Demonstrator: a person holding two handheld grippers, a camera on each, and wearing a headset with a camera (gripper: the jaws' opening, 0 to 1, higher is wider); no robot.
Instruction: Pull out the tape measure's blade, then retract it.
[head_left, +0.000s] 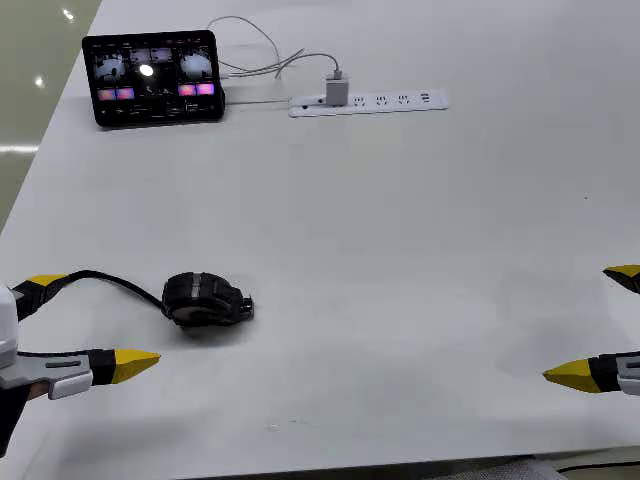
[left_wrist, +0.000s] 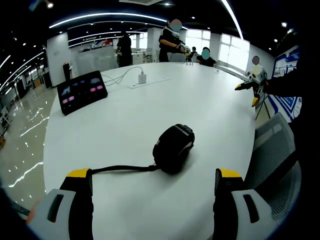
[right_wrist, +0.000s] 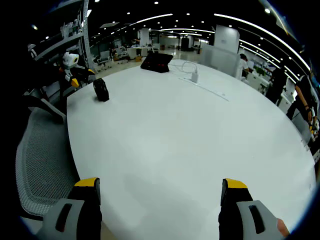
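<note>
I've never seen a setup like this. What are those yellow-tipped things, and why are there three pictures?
There is no robot here: a person holds a two-jaw tool in each hand. The head view comes from a camera on their headset, looking down at a white table. The two round pictures come from cameras riding on each tool, looking forward along its jaws. The left tool and right tool are both open and hold nothing. On the table are a black tape measure, with its strap trailing toward the left tool, a tablet, and a power strip with a charger plugged in.
</note>
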